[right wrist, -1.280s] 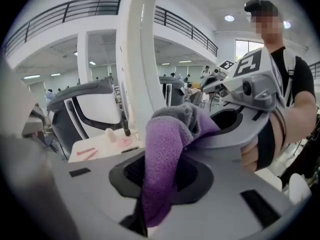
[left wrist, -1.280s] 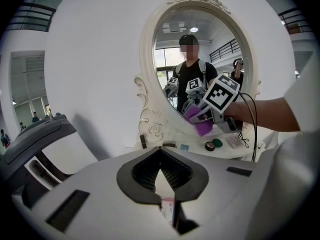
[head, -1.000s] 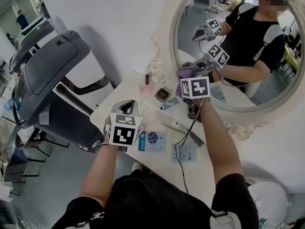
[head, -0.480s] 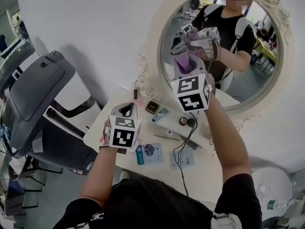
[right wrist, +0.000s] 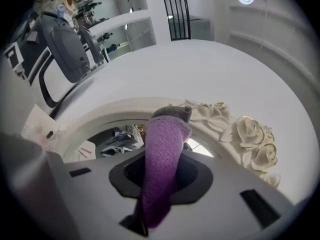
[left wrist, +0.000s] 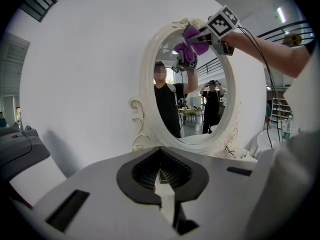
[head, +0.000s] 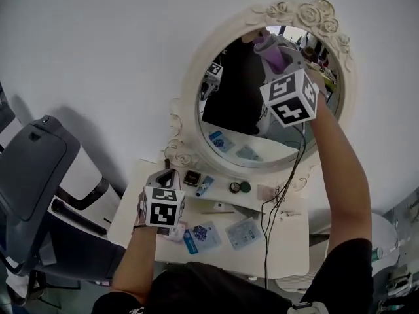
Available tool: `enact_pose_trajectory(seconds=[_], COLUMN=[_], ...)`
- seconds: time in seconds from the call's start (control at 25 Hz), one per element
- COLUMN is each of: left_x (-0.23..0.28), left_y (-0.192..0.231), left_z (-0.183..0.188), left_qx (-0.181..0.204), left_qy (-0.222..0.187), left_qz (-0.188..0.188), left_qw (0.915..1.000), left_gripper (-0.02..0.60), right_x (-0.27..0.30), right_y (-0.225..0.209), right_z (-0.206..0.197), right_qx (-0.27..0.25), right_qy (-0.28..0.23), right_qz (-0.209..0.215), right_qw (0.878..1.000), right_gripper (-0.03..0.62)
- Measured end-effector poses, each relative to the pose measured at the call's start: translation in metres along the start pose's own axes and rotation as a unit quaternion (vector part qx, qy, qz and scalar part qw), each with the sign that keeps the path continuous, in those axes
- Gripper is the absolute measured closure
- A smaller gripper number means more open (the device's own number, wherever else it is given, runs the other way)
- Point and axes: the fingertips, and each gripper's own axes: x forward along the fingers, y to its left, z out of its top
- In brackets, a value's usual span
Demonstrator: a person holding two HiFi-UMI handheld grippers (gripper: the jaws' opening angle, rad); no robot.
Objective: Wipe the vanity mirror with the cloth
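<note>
The oval vanity mirror [head: 190, 103] has a white ornate frame with roses along its top. High at that top edge, my right gripper [head: 270, 44] is shut on the purple cloth [head: 273, 52]. In the right gripper view the cloth [right wrist: 162, 159] sticks out past the jaws and its tip lies against the glass just under the rose-carved rim [right wrist: 250, 134]. My left gripper [head: 167, 175] hangs low over the table, shut and holding nothing. In the left gripper view the mirror [left wrist: 145, 84] stands ahead, with the cloth [left wrist: 192, 36] at its top.
The white vanity table [head: 288, 247] carries two flat packets [head: 203, 234], a small tube [head: 204, 186], a square compact [head: 190, 178] and round lids [head: 239, 187]. A black cable [head: 275, 208] drops from my right gripper across the table. A grey salon chair [head: 33, 175] stands at left.
My right gripper has carried the cloth up from the mirror's lower part to its top edge. The head view has tilted upward. My left gripper has stayed low over the table.
</note>
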Motion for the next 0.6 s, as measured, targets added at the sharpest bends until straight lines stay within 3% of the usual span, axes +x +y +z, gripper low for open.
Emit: enact_pose_trajectory(seconds=[0.24,0.6], left_x=[-0.001,-0.006], left_y=[0.018,0.041], left_z=[-0.008,-0.021], left_qx=[-0.004,0.017], left_qy=[0.0,0.014], left_qz=[-0.018,-0.024], left_qw=[0.9998,0.9995], left_gripper=[0.58,0.581], right_x=[0.013,0.019], right_y=[-0.043,-0.013], right_z=[-0.009,-0.012], right_qx=[-0.009,-0.005], right_qy=[0.042,0.036], right_qz=[-0.038,-0.085], right_qw=[0.998,0.996], right_gripper=[0.505,0.505])
